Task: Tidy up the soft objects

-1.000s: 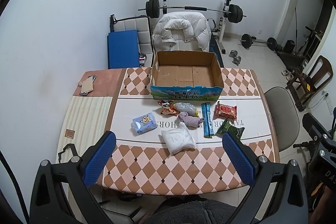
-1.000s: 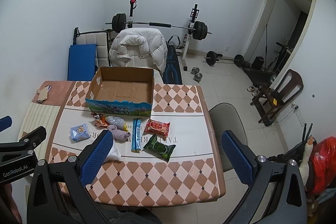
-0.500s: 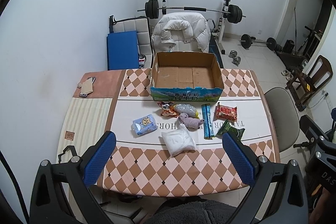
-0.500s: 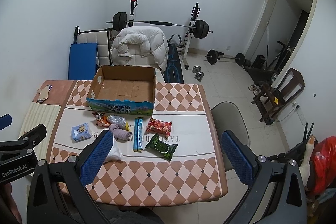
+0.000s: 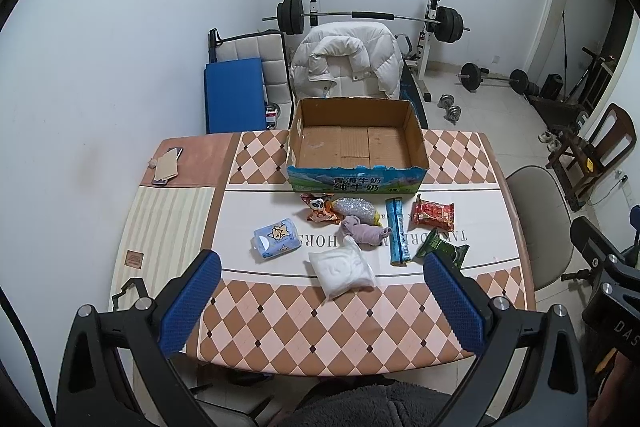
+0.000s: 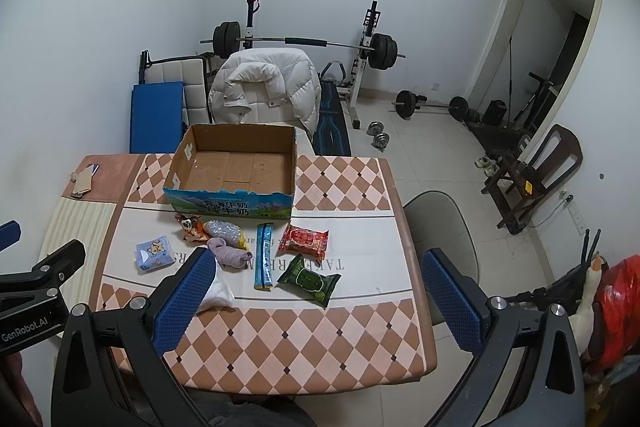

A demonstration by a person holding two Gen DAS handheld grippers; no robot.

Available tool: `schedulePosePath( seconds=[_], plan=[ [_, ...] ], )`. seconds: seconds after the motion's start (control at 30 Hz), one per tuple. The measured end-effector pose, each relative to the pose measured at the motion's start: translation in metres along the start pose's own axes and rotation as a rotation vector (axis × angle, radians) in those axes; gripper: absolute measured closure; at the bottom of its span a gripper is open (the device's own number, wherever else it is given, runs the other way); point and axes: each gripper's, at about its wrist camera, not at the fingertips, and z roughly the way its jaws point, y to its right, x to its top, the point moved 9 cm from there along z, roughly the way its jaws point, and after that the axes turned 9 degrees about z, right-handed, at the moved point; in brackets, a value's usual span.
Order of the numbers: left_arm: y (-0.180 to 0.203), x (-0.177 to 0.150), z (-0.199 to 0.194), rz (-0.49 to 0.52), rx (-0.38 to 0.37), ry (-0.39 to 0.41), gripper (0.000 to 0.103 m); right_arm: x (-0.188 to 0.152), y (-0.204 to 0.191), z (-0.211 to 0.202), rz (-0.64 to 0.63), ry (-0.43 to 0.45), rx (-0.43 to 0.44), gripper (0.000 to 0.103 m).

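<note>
An open, empty cardboard box (image 5: pixel 357 143) stands at the back of the table; it also shows in the right wrist view (image 6: pixel 236 167). In front of it lie a white soft pack (image 5: pixel 341 270), a blue tissue pack (image 5: pixel 276 239), a purple cloth (image 5: pixel 363 231), a silver pouch (image 5: pixel 356 207), an orange panda snack (image 5: pixel 319 209), a blue stick pack (image 5: pixel 397 236), a red snack bag (image 5: pixel 432 213) and a green snack bag (image 5: pixel 441 250). My left gripper (image 5: pixel 320 301) is open and empty, high above the table's near edge. My right gripper (image 6: pixel 316 297) is open and empty, above the near right side.
A phone and a card (image 5: pixel 166 167) lie at the table's far left. A chair with a white jacket (image 5: pixel 346 65) stands behind the box, a grey chair (image 6: pixel 440 227) at the table's right. A barbell rack (image 5: pixel 368 17) and weights are on the floor beyond.
Both grippers have drifted slightly; the scene shifts a little in each view. Nothing on the table has moved.
</note>
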Motion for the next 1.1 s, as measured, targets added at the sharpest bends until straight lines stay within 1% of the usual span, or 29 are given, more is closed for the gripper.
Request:
schedulePosePath(
  seconds=[0.1, 0.17, 0.23, 0.3, 0.37, 0.43, 0.53, 0.63, 0.67, 0.73, 0.8, 0.83, 0.93, 0.97, 1.03, 1.1],
  plan=[
    [0.001, -0.002, 0.004, -0.002, 0.000, -0.002, 0.000, -0.002, -0.002, 0.003, 0.004, -0.008, 0.004, 0.000],
    [0.000, -0.008, 0.017, -0.003, -0.003, -0.023, 0.000, -0.004, -0.003, 0.008, 0.011, -0.023, 0.008, 0.000],
    [0.000, -0.014, 0.042, -0.007, -0.012, -0.079, 0.000, -0.009, -0.003, 0.020, 0.022, -0.047, 0.009, 0.000],
    [-0.004, -0.021, 0.072, -0.016, -0.022, -0.148, 0.000, -0.016, -0.002, 0.040, 0.033, -0.093, 0.010, 0.000],
    [-0.007, -0.029, 0.100, -0.032, -0.017, -0.201, 0.000, -0.029, -0.004, 0.065, 0.044, -0.154, 0.017, 0.000],
    [-0.012, -0.040, 0.137, -0.055, -0.015, -0.278, 0.000, -0.043, -0.007, 0.095, 0.049, -0.220, 0.026, 0.000],
    [-0.009, -0.060, 0.194, -0.118, -0.084, -0.417, 0.000, -0.064, -0.009, 0.140, 0.056, -0.313, 0.028, 0.000],
    [0.008, -0.080, 0.247, -0.187, -0.188, -0.560, 0.003, -0.085, -0.012, 0.196, 0.066, -0.415, 0.033, 0.000],
    [0.014, -0.085, 0.262, -0.200, -0.201, -0.593, 0.003, -0.092, -0.010, 0.214, 0.070, -0.447, 0.032, 0.000],
    [0.027, -0.094, 0.295, -0.217, -0.227, -0.646, 0.004, -0.105, -0.009, 0.252, 0.093, -0.510, 0.050, 0.000],
    [0.039, -0.102, 0.323, -0.223, -0.238, -0.696, 0.004, -0.116, -0.004, 0.284, 0.125, -0.575, 0.046, 0.000],
    [0.045, -0.108, 0.337, -0.221, -0.243, -0.723, 0.004, -0.121, 0.000, 0.298, 0.146, -0.597, 0.052, 0.000],
    [0.059, -0.122, 0.372, -0.199, -0.251, -0.796, 0.004, -0.132, 0.017, 0.334, 0.202, -0.665, 0.030, 0.000],
    [0.062, -0.126, 0.380, -0.187, -0.243, -0.820, 0.004, -0.134, 0.022, 0.344, 0.211, -0.676, 0.034, 0.000],
    [0.066, -0.132, 0.396, -0.159, -0.218, -0.843, 0.004, -0.137, 0.032, 0.368, 0.192, -0.705, 0.017, 0.000],
    [0.065, -0.139, 0.408, -0.150, -0.195, -0.862, 0.004, -0.139, 0.034, 0.384, 0.121, -0.722, 0.022, 0.000]
  ],
)
